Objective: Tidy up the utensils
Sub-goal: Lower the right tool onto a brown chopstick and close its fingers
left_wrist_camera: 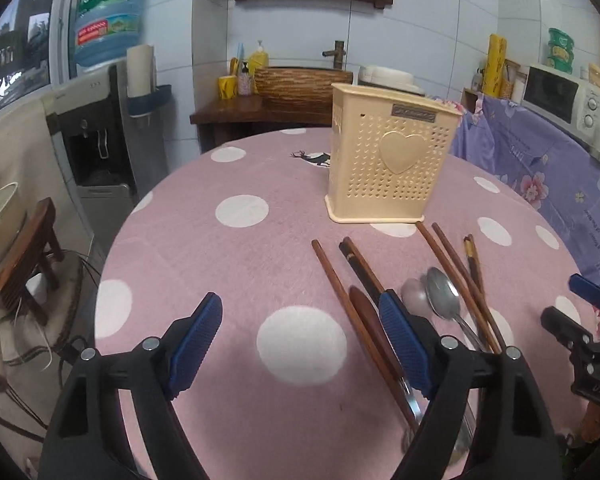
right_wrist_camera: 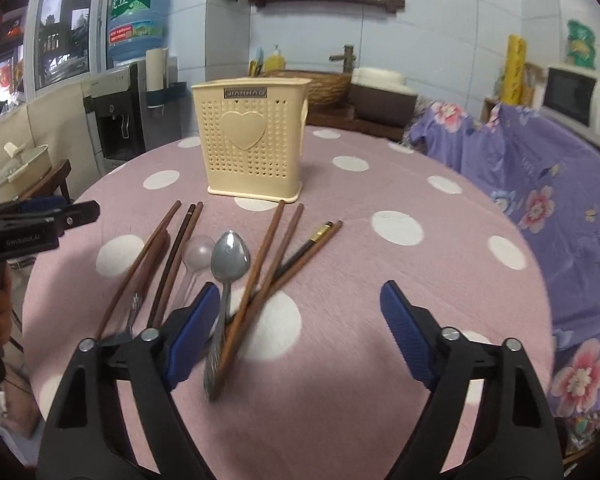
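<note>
Both jaws wide, empty. Utensils (right_wrist_camera: 228,272) lie lengthwise toward holder (right_wrist_camera: 252,144), between left gripper (left_wrist_camera: 300,336) and right gripper (right_wrist_camera: 296,320); neither clearly nearer.

Worktop (right_wrist_camera: 380,340): bare cloth left and right of the utensil pile (right_wrist_camera: 228,272). Obstacles: upright cream holder (right_wrist_camera: 252,148) just behind the pile; draped purple cloth (right_wrist_camera: 540,184) along the right edge.
</note>
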Available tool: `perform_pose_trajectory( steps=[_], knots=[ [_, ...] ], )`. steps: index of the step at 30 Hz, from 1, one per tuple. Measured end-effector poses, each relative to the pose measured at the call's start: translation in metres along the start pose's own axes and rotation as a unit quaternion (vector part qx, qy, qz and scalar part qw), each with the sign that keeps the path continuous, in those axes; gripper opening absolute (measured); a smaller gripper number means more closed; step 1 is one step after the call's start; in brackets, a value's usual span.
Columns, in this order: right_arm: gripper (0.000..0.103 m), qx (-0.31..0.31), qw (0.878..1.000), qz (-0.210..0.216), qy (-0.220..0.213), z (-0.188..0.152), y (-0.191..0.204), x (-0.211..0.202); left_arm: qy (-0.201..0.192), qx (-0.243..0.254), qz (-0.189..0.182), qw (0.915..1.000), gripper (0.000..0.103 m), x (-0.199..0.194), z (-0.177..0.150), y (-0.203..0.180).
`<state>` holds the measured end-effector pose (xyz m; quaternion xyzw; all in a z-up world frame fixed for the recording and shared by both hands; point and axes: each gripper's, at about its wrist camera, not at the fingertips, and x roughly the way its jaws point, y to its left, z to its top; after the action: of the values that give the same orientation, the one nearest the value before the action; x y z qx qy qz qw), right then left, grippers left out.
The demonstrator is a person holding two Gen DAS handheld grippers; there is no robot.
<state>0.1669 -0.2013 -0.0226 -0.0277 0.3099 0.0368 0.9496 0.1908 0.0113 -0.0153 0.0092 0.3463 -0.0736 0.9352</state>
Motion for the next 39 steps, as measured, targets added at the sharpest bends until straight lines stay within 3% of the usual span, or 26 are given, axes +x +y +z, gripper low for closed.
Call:
perform_pose_trajectory(
  steps=[4, 7, 13, 15, 25, 35, 39],
  knots=[
    [0.042, 0.022, 0.998, 0.037, 0.054, 0.034, -0.004, 0.057, 0.050, -0.011, -0.008, 0.9987, 0.078, 0.033, 0.015, 0.004],
    [0.032, 0.050, 0.993, 0.055, 0.091, 0.052, -0.009, 0.095, 0.069, -0.017, -0.018, 0.9973, 0.073, 0.048, 0.022, 0.005],
    [0.022, 0.053, 0.991, 0.035, 0.114, 0.068, -0.005, 0.138, 0.098, -0.028, -0.024, 0.9945, 0.053, 0.066, 0.026, 0.004],
    [0.020, 0.051, 0.991, 0.023, 0.120, 0.071, -0.001, 0.146, 0.102, -0.033, -0.021, 0.9940, 0.048, 0.070, 0.026, 0.003],
    [0.016, 0.048, 0.988, -0.017, 0.144, 0.066, 0.001, 0.166, 0.111, -0.030, -0.006, 0.9934, 0.043, 0.081, 0.028, -0.004],
    [0.015, 0.046, 0.988, -0.026, 0.147, 0.063, 0.006, 0.162, 0.150, -0.030, 0.012, 0.9881, 0.028, 0.098, 0.027, -0.014],
    [0.015, 0.048, 0.987, -0.031, 0.149, 0.065, 0.008, 0.164, 0.154, -0.020, 0.022, 0.9876, 0.027, 0.105, 0.032, -0.018]
  ],
)
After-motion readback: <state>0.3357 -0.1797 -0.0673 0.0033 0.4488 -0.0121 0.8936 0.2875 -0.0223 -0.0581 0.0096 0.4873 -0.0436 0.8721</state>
